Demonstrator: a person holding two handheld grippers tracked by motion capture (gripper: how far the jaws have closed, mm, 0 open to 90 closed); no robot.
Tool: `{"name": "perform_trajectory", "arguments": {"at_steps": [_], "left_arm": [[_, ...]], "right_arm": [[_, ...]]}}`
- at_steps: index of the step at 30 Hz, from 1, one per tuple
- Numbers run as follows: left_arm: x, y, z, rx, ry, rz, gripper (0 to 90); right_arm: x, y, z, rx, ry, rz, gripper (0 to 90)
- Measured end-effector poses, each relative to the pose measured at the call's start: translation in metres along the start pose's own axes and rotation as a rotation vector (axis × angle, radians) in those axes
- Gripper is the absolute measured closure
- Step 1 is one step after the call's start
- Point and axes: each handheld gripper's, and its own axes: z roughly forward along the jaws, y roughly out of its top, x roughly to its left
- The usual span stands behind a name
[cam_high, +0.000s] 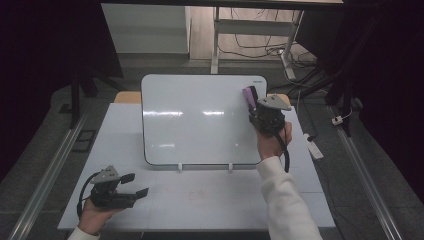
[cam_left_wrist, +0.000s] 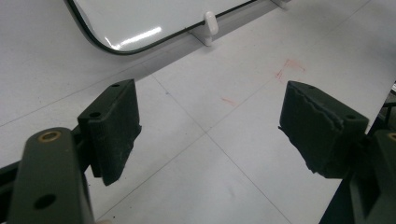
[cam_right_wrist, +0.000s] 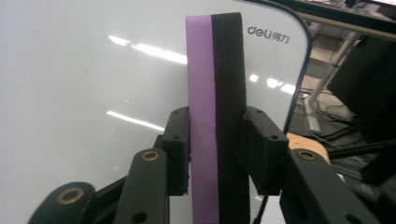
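A white whiteboard (cam_high: 200, 120) stands tilted on the white table (cam_high: 210, 200), its surface blank. At the board's upper right corner my right gripper (cam_high: 253, 103) is shut on a whiteboard eraser (cam_high: 248, 95) with a purple layer and a black layer. In the right gripper view the eraser (cam_right_wrist: 217, 93) stands upright between both pads, close in front of the whiteboard (cam_right_wrist: 70, 93). Low over the table's front left corner my left gripper (cam_high: 136, 184) is open. In the left gripper view the left gripper (cam_left_wrist: 210, 126) has bare table between its wide jaws, and the whiteboard's lower edge (cam_left_wrist: 140, 28) lies farther off.
Two small white feet (cam_high: 180, 166) prop the board's front edge. Faint red marks (cam_left_wrist: 289, 67) stain the table in front of it. Metal rails (cam_high: 50, 170) run along the floor on both sides. A white power strip (cam_high: 314, 146) and cables lie on the floor at the right.
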Motion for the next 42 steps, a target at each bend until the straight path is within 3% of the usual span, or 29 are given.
{"name": "perform_trajectory", "arguments": {"at_steps": [2,6,11,15,18,23,31,37,42], "left_arm": [[0.000,0.000,0.000,0.000,0.000,-0.002,20.7],[0.000,0.000,0.001,0.004,0.001,-0.001,20.7],[0.001,-0.001,0.000,0.000,0.003,-0.002,20.7],[0.001,-0.001,-0.001,-0.003,0.001,0.000,20.7],[0.001,-0.001,-0.001,-0.005,0.003,-0.002,20.7],[0.002,-0.001,0.001,0.001,0.006,-0.005,20.7],[0.003,-0.001,0.002,-0.007,0.009,-0.008,20.7],[0.003,0.000,0.003,-0.007,0.009,-0.005,20.7],[0.003,0.001,0.005,-0.010,0.010,-0.005,20.7]], "right_arm": [[0.000,0.000,0.000,0.003,0.025,0.003,58.3],[0.002,-0.002,0.004,0.013,0.005,-0.021,58.6],[0.001,-0.004,0.002,-0.009,0.009,-0.015,49.2],[-0.004,-0.008,-0.011,-0.067,0.058,0.009,46.5],[-0.010,-0.016,-0.021,-0.070,0.101,-0.003,45.7],[-0.020,-0.042,-0.039,-0.079,0.184,-0.006,45.2],[-0.026,-0.099,-0.064,-0.022,0.312,-0.027,44.8],[-0.030,-0.135,-0.078,0.027,0.371,-0.039,44.8],[-0.031,-0.152,-0.084,0.054,0.420,-0.044,44.8]]}}
